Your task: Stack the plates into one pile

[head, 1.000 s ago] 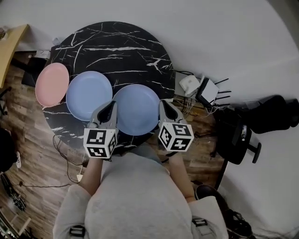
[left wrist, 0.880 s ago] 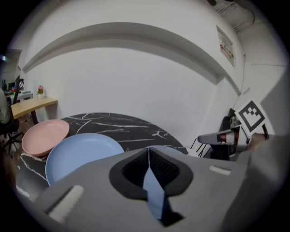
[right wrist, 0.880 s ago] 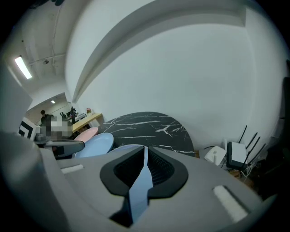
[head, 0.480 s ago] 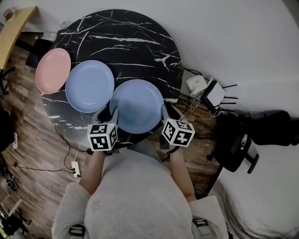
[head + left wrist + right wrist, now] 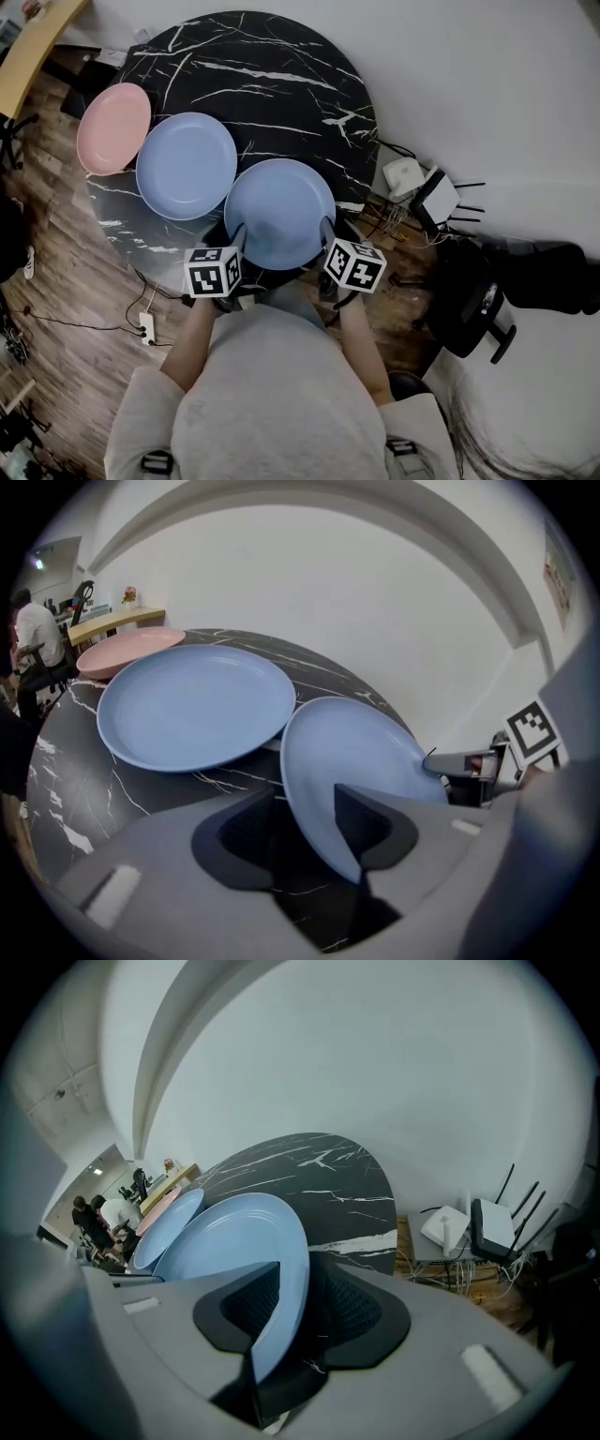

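Three plates lie on the round black marble table (image 5: 281,84): a pink plate (image 5: 112,127) at the left, a blue plate (image 5: 186,165) beside it, and a second blue plate (image 5: 279,211) at the near edge. My left gripper (image 5: 232,232) is at that near plate's left rim, my right gripper (image 5: 328,230) at its right rim. In the left gripper view the near plate's (image 5: 356,752) rim passes between the left gripper's (image 5: 300,803) jaws. The right gripper (image 5: 298,1279) straddles the near plate (image 5: 234,1232) likewise. Both pairs of jaws have just been opening; gaps show beside the rim.
A white router with antennas and cables (image 5: 422,187) lies on the wood floor right of the table. A black chair (image 5: 487,291) stands further right. A wooden desk (image 5: 37,47) is at the upper left, a power strip (image 5: 145,326) on the floor.
Both grippers have sunk from above the near blue plate down to its rim. Their jaws were shut and now stand open, one on each side of the plate.
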{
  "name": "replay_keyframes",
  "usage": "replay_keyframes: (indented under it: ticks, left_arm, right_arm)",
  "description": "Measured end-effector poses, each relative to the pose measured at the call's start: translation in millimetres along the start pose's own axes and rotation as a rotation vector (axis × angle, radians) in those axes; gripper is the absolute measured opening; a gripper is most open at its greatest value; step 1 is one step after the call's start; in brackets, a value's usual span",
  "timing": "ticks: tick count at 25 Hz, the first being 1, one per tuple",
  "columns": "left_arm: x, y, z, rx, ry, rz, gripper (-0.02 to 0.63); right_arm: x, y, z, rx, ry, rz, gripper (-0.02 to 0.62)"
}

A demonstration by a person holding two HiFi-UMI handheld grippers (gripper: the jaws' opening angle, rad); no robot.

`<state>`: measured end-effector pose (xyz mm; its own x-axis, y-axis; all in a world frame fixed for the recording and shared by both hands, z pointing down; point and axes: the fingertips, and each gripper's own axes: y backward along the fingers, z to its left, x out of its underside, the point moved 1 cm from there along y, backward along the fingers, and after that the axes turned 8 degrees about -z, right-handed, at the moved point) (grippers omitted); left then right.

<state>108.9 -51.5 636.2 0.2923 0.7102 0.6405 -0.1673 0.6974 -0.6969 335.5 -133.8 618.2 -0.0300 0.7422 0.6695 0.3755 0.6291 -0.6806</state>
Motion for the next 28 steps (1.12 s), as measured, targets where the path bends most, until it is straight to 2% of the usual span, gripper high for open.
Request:
replay_keyframes:
  ticks: [6, 7, 8, 9, 12, 16, 21, 28]
  left_arm:
    - [9.0, -10.1, -3.8, 0.006, -0.004, 0.039, 0.22]
    - [9.0, -9.7, -1.6, -0.005, -0.007, 0.043, 0.205]
    - [8.8, -8.8, 1.0, -0.015, -0.007, 0.047, 0.169]
    - [8.4, -7.3, 2.7, -0.019, 0.001, 0.048, 0.141]
    - [3.0, 0.1, 0.1, -0.007, 0.045, 0.039, 0.133]
    - [-17.3, 11.3, -7.2, -0.011, 0.037, -0.019, 0.126]
    - [-48.6, 27.2, -7.1, -0.01, 0.02, -0.106, 0.126]
    - [-70.6, 55.9, 13.3, -0.073, 0.036, -0.197, 0.126]
  right_arm:
    - [6.6, -4.0, 0.2, -0.002, -0.005, 0.025, 0.123]
    - [5.4, -2.4, -1.8, 0.009, -0.003, 0.021, 0.096]
    - [3.8, -0.3, -4.3, 0.021, -0.005, 0.015, 0.023]
    - [2.0, 1.9, -5.7, 0.024, -0.016, 0.007, 0.023]
    - [-4.9, 8.9, -4.3, 0.014, -0.037, -0.015, 0.02]
    - [-22.4, 19.4, 0.6, 0.022, -0.017, -0.062, 0.02]
    - [-52.1, 27.0, 18.1, -0.024, -0.002, -0.133, 0.02]
    - [-78.7, 25.9, 58.7, -0.112, 0.063, -0.179, 0.02]
